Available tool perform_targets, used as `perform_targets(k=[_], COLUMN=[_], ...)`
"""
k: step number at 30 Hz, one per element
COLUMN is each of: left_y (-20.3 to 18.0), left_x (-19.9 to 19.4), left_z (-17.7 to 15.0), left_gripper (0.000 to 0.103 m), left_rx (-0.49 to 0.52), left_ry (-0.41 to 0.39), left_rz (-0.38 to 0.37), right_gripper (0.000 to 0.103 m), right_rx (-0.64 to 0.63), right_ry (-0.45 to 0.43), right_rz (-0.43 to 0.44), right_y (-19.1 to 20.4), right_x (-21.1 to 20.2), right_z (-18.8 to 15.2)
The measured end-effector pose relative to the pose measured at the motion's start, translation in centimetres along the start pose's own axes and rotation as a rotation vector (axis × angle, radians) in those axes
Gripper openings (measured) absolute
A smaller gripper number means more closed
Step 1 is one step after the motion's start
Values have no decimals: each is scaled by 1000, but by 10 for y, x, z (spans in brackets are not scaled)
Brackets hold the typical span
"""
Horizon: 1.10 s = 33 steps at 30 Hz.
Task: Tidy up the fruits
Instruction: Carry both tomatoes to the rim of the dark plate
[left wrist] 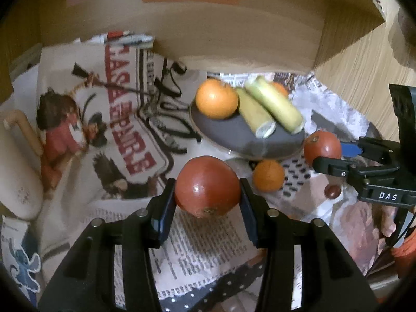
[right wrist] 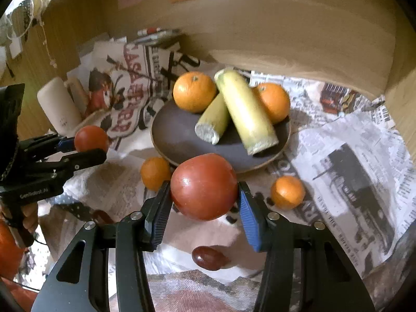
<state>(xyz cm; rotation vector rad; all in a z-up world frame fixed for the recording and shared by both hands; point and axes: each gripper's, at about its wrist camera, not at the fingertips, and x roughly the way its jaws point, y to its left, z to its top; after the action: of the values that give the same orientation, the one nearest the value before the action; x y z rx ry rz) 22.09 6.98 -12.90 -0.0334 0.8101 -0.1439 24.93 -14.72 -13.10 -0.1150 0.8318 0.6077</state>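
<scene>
My left gripper (left wrist: 207,197) is shut on a red tomato (left wrist: 207,186), held above the newspaper. My right gripper (right wrist: 204,196) is shut on another red tomato (right wrist: 204,186), near the front rim of the dark plate (right wrist: 176,135). The plate holds two oranges (right wrist: 194,91) (right wrist: 274,101) and two yellow-green corn pieces (right wrist: 247,111) (right wrist: 214,119). Two small oranges (right wrist: 155,173) (right wrist: 287,192) lie on the paper beside the plate. In the left wrist view the right gripper (left wrist: 335,156) with its tomato (left wrist: 322,147) shows right of the plate (left wrist: 234,140). The left gripper (right wrist: 85,147) shows at the left in the right wrist view.
Newspaper (right wrist: 351,156) covers the surface. A wooden wall (right wrist: 286,31) rises behind the plate. A white cylinder (right wrist: 58,106) lies at the left. A small dark red fruit (right wrist: 208,258) lies on the paper below my right gripper.
</scene>
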Motion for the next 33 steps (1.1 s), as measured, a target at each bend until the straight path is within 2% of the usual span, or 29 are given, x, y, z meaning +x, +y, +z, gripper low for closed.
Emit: perform_targets(k=[11,17,27,33], left_y=[-8,-14,-9,-15], left_x=[-7,7,68,85], left_z=[42,60,72,71], left_gripper=[46,46,46,46], left_rx=[41,64,72,93], left_ry=[-71,-69,54,81], left_rz=[-27,-48,-94,-118], right_gripper=[46,46,46,46], right_rx=[-16,-19,0,-5], right_ry=[-66,-64,3,49], right_rz=[-22,-21,-20,-17], right_y=[-1,-3,-10,-11], right_x=[-11,-4,22,39], right_z=[24,33,39,39])
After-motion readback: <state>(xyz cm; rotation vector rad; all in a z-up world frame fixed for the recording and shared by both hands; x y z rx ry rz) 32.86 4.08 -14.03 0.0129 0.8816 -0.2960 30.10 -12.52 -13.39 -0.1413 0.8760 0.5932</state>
